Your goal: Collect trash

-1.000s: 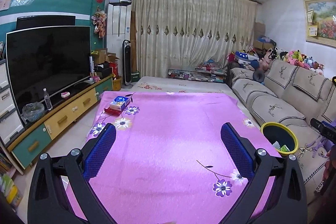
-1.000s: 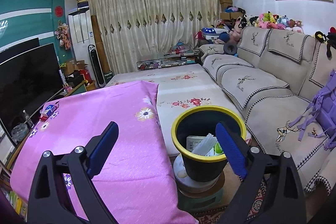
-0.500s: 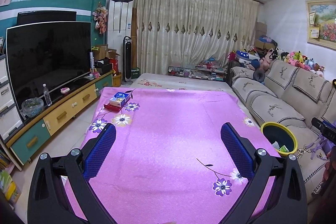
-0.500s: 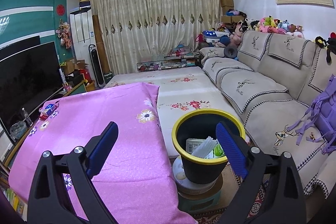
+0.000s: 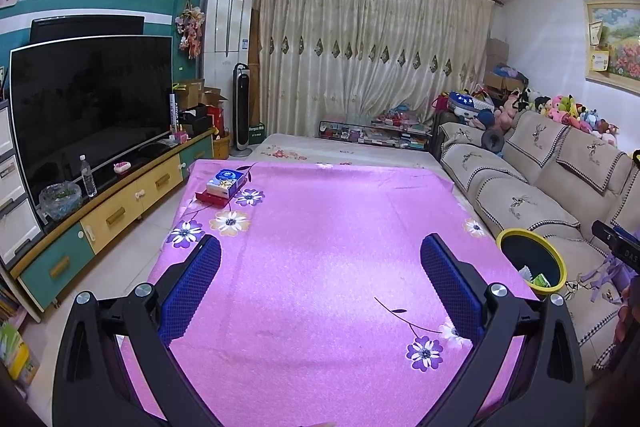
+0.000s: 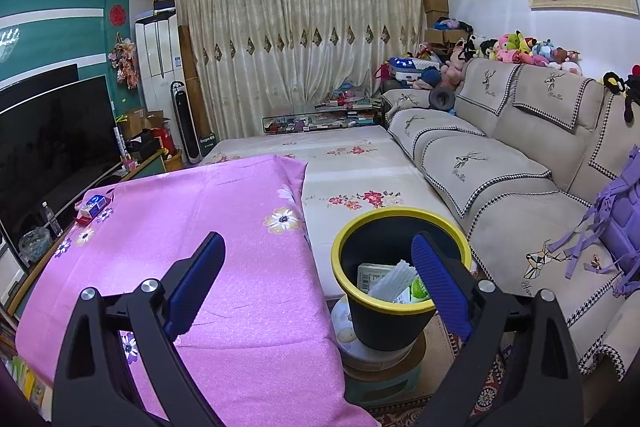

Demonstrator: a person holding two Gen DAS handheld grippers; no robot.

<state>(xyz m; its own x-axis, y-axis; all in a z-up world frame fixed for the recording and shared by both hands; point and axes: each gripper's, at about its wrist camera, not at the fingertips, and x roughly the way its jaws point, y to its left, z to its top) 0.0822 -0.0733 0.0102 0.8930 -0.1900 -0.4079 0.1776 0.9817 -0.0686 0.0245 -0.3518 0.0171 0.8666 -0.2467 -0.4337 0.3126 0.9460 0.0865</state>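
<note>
Right wrist view: "Deegoo" carton [image 6: 208, 140] (green) beside tower fan [image 6: 185, 123].

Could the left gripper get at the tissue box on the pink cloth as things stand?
Probably yes: the left gripper has its jaws open and empty, and only bare pink cloth lies between it and the tissue box.

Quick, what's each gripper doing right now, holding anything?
Left gripper: open, empty, over the pink tablecloth.
Right gripper: open, empty, by the trash bin.
</note>
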